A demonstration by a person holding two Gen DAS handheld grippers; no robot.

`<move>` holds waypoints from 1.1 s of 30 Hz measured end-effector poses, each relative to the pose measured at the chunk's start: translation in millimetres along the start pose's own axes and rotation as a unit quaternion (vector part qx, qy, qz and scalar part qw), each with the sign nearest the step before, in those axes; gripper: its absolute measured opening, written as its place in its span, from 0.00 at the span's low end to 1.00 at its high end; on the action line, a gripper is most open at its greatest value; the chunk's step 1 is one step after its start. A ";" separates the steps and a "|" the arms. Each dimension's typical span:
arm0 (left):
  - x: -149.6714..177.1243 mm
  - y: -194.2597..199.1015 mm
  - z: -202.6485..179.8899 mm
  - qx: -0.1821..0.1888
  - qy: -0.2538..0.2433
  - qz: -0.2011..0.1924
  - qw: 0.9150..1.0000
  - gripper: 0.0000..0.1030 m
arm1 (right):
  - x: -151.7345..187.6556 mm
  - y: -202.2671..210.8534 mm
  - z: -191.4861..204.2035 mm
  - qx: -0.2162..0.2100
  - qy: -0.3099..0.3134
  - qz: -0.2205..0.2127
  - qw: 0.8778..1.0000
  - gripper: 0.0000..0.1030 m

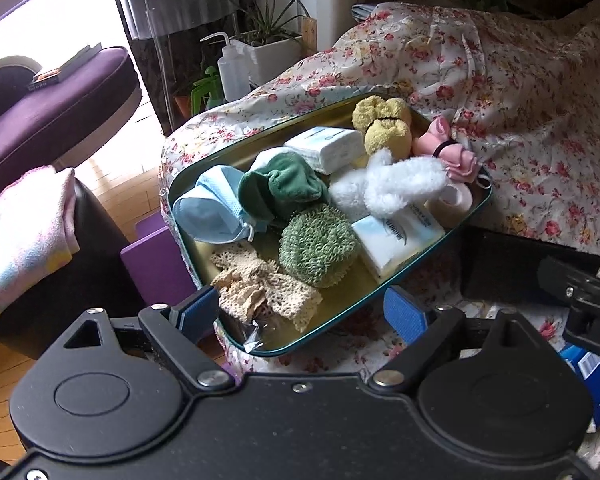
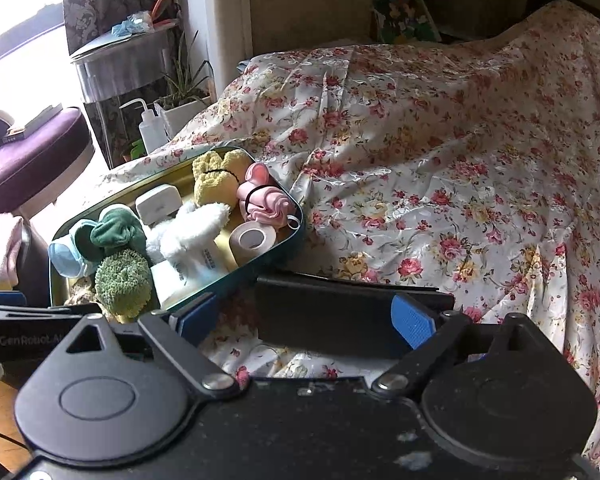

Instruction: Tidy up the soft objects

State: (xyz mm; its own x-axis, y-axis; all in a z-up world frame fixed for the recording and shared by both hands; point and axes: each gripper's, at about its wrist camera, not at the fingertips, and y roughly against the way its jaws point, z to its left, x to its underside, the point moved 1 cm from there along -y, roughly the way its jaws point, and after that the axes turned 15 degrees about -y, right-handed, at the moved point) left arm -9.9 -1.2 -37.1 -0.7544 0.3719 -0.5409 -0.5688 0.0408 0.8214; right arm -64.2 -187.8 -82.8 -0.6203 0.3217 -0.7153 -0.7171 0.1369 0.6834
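A: Left wrist view: your left tool [image 1: 303,312] is hanging with jaws spread wide, empty, over the metal tray [image 1: 427,250].

B: And your right tool [image 2: 305,322] is gaping too; the fluffy white plush [image 2: 192,232] and knobbly green sponge [image 2: 124,280] are lying in that tray on the floral bedspread [image 2: 439,168].

The white plush [image 1: 391,188] hides part of the tissue pack [image 1: 395,240]; the frame's right edge cuts off the blue box [image 1: 597,384].

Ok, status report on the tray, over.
Left gripper open, empty, at tray near edge. Right gripper open, empty, over black box. Tray full: mask, sponge, tissues. Nothing blocking.
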 end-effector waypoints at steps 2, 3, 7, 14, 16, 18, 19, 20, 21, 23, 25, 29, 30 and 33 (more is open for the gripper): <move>1.3 -0.8 -0.6 -0.003 -0.001 0.002 1.000 0.85 | 0.6 -0.1 0.4 -0.002 0.001 0.001 1.000 0.91; 1.7 -0.5 -0.7 -0.005 -0.001 0.001 1.000 0.85 | 0.9 -0.3 1.0 -0.002 0.002 0.002 1.000 0.91; 1.1 2.7 -2.0 -0.009 -0.004 -0.005 1.000 0.85 | 2.5 1.1 1.6 -0.004 0.004 0.000 1.000 0.91; 0.9 6.5 -4.2 -0.011 -0.011 -0.015 1.000 0.85 | 2.6 1.4 0.8 -0.003 0.003 0.002 1.000 0.91; 1.2 5.7 -4.2 -0.008 -0.010 -0.012 1.000 0.85 | 2.8 1.2 0.6 -0.003 0.003 0.003 1.000 0.91; 1.2 4.9 -4.2 -0.004 -0.010 -0.010 1.000 0.85 | 2.7 0.9 0.8 -0.003 0.003 0.003 1.000 0.91; 1.2 4.7 -4.3 -0.003 -0.010 -0.008 1.000 0.85 | 2.7 0.8 1.1 -0.003 0.004 0.003 1.000 0.91; 1.3 4.6 -4.4 -0.002 -0.010 -0.008 1.000 0.85 | 2.8 0.6 1.2 -0.002 0.004 0.003 1.000 0.91; 1.2 4.7 -4.4 -0.001 -0.010 -0.007 1.000 0.85 | 2.8 0.3 1.3 -0.002 0.004 0.003 1.000 0.91; 1.0 4.8 -4.6 0.002 -0.010 -0.007 1.000 0.85 | 2.7 0.0 1.2 -0.003 0.004 0.004 1.000 0.91; 1.0 5.1 -4.7 0.002 -0.010 -0.007 1.000 0.85 | 2.9 -0.3 1.3 -0.003 0.004 0.005 1.000 0.91; 1.4 4.2 -4.5 0.005 -0.009 -0.004 1.000 0.85 | 3.3 -0.6 1.2 -0.002 0.005 0.005 1.000 0.91; 1.7 3.7 -4.3 0.006 -0.009 -0.002 1.000 0.85 | 3.5 -0.7 1.3 -0.002 0.005 0.006 1.000 0.91; 2.7 2.8 -4.4 0.008 -0.009 0.001 1.000 0.85 | 3.9 -1.1 1.6 -0.003 0.006 0.006 1.000 0.91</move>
State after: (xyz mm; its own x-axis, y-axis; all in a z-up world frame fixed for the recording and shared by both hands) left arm -15.0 -4.2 -37.0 -0.7498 0.3880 -0.5360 -0.5618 0.0548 0.8255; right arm -65.3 -185.2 -86.1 -0.6322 0.3128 -0.7089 -0.7113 0.1283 0.6910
